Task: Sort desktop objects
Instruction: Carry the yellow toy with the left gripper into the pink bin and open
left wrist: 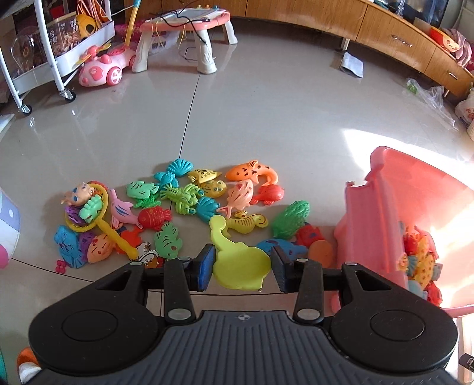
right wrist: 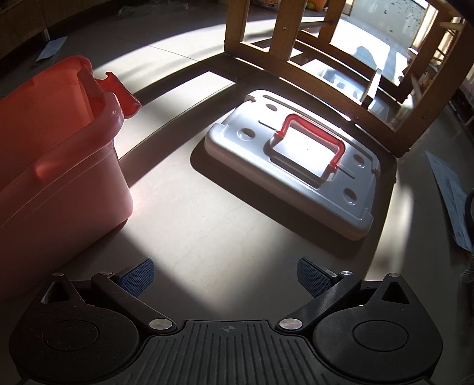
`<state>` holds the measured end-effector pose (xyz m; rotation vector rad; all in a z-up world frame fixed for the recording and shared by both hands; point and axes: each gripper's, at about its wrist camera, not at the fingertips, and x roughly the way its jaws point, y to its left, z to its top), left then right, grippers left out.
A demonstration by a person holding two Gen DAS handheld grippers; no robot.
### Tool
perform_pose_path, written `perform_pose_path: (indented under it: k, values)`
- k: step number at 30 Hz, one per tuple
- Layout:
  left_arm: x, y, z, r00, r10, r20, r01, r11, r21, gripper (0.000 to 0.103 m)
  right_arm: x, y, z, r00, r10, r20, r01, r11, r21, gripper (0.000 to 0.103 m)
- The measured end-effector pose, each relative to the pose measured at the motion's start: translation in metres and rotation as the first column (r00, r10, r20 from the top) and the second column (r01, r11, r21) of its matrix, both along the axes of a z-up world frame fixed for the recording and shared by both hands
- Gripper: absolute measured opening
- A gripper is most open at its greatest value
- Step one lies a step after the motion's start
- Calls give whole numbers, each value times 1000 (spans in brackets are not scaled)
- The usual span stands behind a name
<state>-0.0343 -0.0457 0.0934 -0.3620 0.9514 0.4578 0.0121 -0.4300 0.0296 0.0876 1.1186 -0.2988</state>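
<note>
Seen from the left wrist, my left gripper [left wrist: 241,268] is shut on a flat lime-yellow fish-shaped toy [left wrist: 237,263] and holds it above the floor. Beyond it on the tiles lies a heap of several coloured plastic sea-animal toys [left wrist: 177,201], with a yellow hoop net [left wrist: 97,219] at its left. To the right stands a pink bin [left wrist: 400,207] with several toys [left wrist: 420,260] inside. The right wrist view has the same pink bin [right wrist: 59,148] at its left. There my right gripper [right wrist: 225,275] is open over bare floor, with nothing between its fingers.
A grey lid with a red handle [right wrist: 296,165] lies on the floor ahead of the right gripper, under a wooden frame [right wrist: 311,74]. Further off stand a pink toy car [left wrist: 100,68], a small pink play table [left wrist: 183,23], a white wheeled cart [left wrist: 59,59] and wooden cabinets [left wrist: 385,32].
</note>
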Motion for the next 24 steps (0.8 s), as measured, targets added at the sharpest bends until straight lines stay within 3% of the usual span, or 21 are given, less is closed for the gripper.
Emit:
perform_pose_path:
  k: [4, 9, 24]
  values:
    - [2, -26, 35, 998, -61, 12, 61, 997, 45, 42, -7, -7, 17, 1000, 5, 18, -5, 1000, 5, 102]
    - [5, -50, 66, 989, -143, 40, 141, 989, 37, 42, -15, -16, 35, 999, -5, 37, 4, 999, 37, 102]
    - [15, -159, 108, 951, -297, 86, 286, 951, 121, 42, -35, -44, 69, 997, -43, 57, 36, 993, 110, 102]
